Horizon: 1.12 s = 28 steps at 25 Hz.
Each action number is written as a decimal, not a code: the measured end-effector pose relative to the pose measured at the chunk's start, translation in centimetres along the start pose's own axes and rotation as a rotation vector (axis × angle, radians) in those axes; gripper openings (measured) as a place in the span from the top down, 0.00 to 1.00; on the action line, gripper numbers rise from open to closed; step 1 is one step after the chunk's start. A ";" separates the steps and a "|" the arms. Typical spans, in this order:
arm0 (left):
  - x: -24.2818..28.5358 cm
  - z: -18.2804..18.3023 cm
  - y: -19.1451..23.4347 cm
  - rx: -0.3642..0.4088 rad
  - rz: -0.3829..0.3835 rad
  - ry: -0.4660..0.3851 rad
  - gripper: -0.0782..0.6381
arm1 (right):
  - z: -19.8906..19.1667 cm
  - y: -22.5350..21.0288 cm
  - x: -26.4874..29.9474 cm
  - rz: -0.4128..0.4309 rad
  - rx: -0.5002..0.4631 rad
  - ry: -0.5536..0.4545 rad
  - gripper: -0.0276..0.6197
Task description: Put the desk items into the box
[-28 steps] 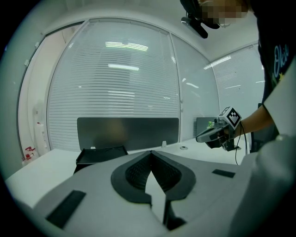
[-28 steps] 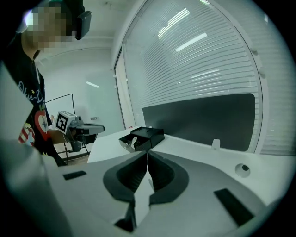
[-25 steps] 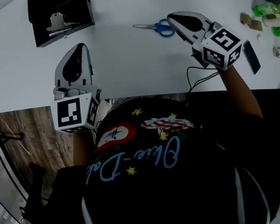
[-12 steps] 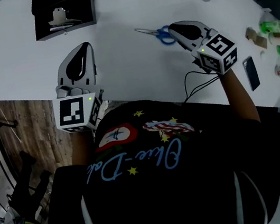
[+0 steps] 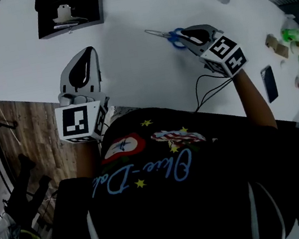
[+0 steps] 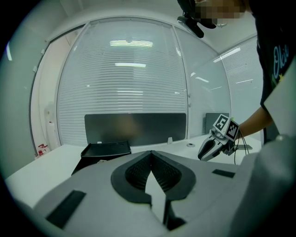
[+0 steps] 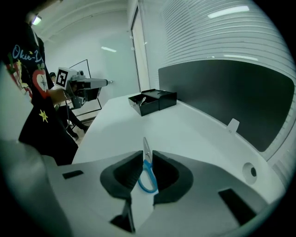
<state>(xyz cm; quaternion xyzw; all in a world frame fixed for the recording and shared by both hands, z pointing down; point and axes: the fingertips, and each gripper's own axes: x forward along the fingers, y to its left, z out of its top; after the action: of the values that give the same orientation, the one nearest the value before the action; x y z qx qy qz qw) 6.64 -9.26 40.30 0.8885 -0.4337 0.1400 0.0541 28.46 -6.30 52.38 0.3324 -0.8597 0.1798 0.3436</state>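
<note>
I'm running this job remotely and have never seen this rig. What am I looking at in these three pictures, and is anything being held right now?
There is no robot here. A person holds a hand-held claw in each hand. The top-down picture comes from a camera on the person's head. The other two come from cameras riding on each claw, looking along its jaws.

On the white table are a black box, far left, and blue-handled scissors.

The left claw is shut and empty. The right claw has its jaws apart, having just been opening. The scissors lie between them on the table, not pinched. So nothing is held.
</note>
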 end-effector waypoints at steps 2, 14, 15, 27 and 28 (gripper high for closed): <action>-0.2 -0.2 0.0 -0.003 0.008 0.002 0.88 | -0.3 -0.1 0.3 0.002 -0.016 0.022 0.85; -1.1 -0.4 -0.2 -0.024 0.044 0.012 0.88 | -2.7 0.0 2.6 0.023 -0.184 0.193 0.80; -1.2 -0.5 -0.2 -0.025 0.047 0.014 0.88 | -2.9 -0.1 2.8 0.025 -0.194 0.206 0.79; -1.6 -1.1 0.4 -0.031 0.080 0.027 0.88 | -4.8 -0.6 4.3 0.043 -0.266 0.315 0.75; -1.6 -1.0 0.5 -0.030 0.081 0.025 0.88 | -4.9 -0.6 4.4 0.048 -0.264 0.320 0.75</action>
<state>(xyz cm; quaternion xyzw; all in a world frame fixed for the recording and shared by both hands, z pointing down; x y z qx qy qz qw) 5.12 -8.09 40.74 0.8674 -0.4706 0.1467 0.0670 28.79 -6.04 58.94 0.2312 -0.8179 0.1241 0.5121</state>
